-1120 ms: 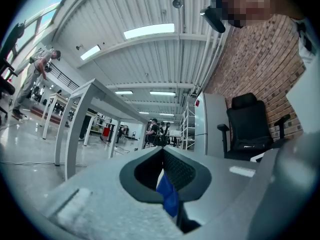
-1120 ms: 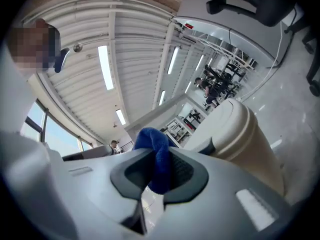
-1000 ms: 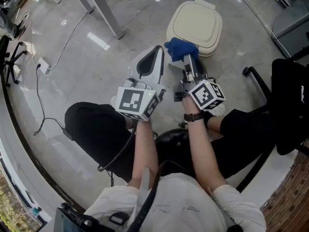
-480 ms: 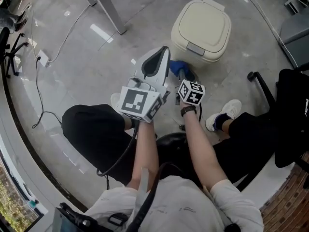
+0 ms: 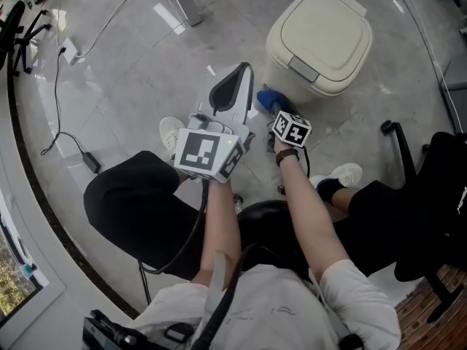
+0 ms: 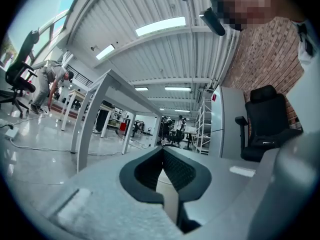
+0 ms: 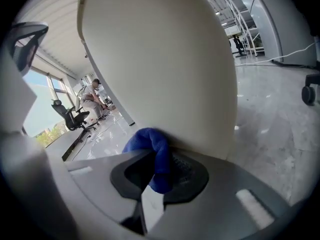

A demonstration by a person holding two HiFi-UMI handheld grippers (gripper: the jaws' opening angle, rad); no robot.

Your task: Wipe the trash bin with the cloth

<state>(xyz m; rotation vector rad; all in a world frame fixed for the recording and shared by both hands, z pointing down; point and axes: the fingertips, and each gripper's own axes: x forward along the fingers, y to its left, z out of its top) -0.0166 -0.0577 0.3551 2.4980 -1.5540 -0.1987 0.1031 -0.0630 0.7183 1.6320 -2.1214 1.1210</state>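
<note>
Both over glossy floor [image 5: 124,86]: right hand-held gripper [image 7: 159,159] pinches cloth [image 7: 146,139] against bin [image 7: 160,59]; left hand-held gripper [image 6: 162,152] pressed together.

No legible text or labels anywhere.

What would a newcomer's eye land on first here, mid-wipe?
The closed cream trash bin stands out at the head view's upper right. Next comes the blue cloth, clamped in the right gripper and pressed against the bin's side wall, low down. The left gripper hangs shut and empty just left of the right one.
</note>
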